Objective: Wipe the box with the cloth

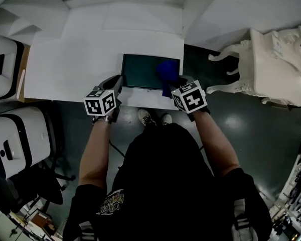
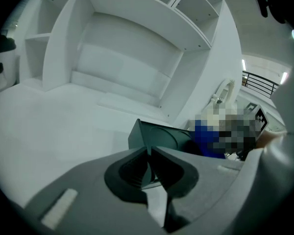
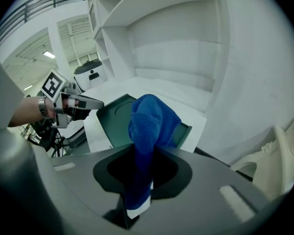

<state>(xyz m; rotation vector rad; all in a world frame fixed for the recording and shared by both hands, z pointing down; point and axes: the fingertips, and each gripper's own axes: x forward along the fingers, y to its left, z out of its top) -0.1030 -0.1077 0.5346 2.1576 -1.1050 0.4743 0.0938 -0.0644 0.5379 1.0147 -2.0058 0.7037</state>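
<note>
A dark green box (image 1: 140, 70) lies at the front edge of the white table (image 1: 80, 59). My left gripper (image 1: 118, 84) sits at the box's left front corner. In the left gripper view its jaws are shut on the thin wall of the box (image 2: 161, 136). My right gripper (image 1: 174, 87) is shut on a blue cloth (image 1: 166, 73), which rests on the right part of the box. In the right gripper view the cloth (image 3: 149, 121) rises from between the jaws and hides part of the box (image 3: 112, 116). The left gripper (image 3: 81, 103) shows beyond it.
White shelving rises behind the table (image 2: 122, 67). An ornate white stand (image 1: 271, 64) is on the dark floor at the right. Two white machines (image 1: 5, 59) (image 1: 15, 139) stand at the left. The person's shoes (image 1: 146, 117) are just under the table's edge.
</note>
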